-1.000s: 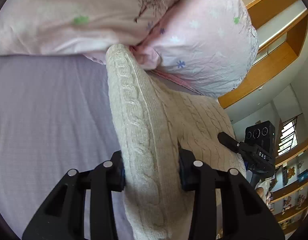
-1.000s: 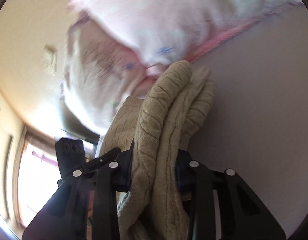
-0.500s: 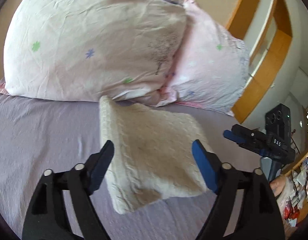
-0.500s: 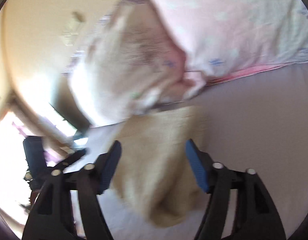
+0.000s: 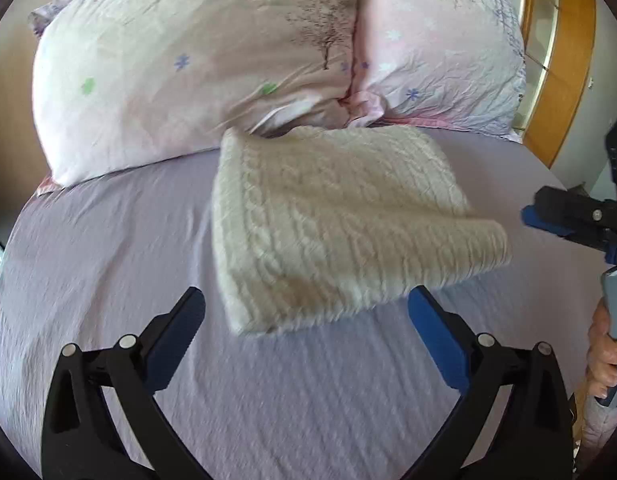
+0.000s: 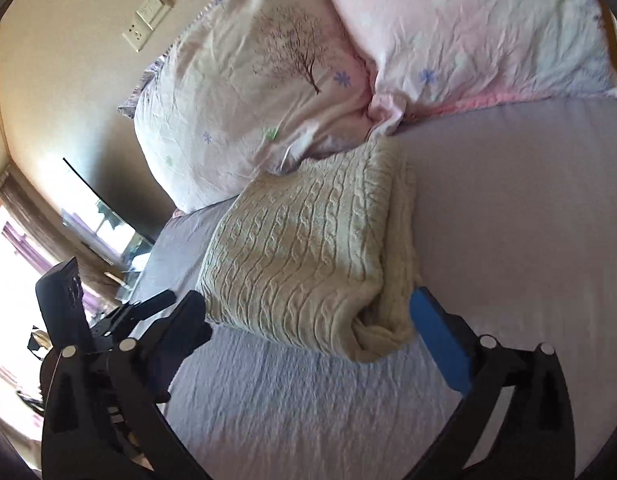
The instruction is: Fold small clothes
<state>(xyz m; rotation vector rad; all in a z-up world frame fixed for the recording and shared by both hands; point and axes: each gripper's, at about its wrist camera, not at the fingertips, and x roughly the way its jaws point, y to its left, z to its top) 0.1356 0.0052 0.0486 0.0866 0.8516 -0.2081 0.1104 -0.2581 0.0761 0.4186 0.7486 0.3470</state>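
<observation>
A folded cream cable-knit sweater lies on the lilac bed sheet, its far edge against the pillows. It also shows in the right wrist view. My left gripper is open and empty, just in front of the sweater's near edge. My right gripper is open and empty, its fingers either side of the sweater's near corner. The right gripper also shows at the right edge of the left wrist view. The left gripper shows at the left of the right wrist view.
Two pink flowered pillows lean at the head of the bed. A wooden headboard frame stands at the right. A wall socket and a bright window are at the left in the right wrist view.
Both grippers were shut on the sweater a second ago. They have opened, let it drop onto the sheet, and drawn back from it.
</observation>
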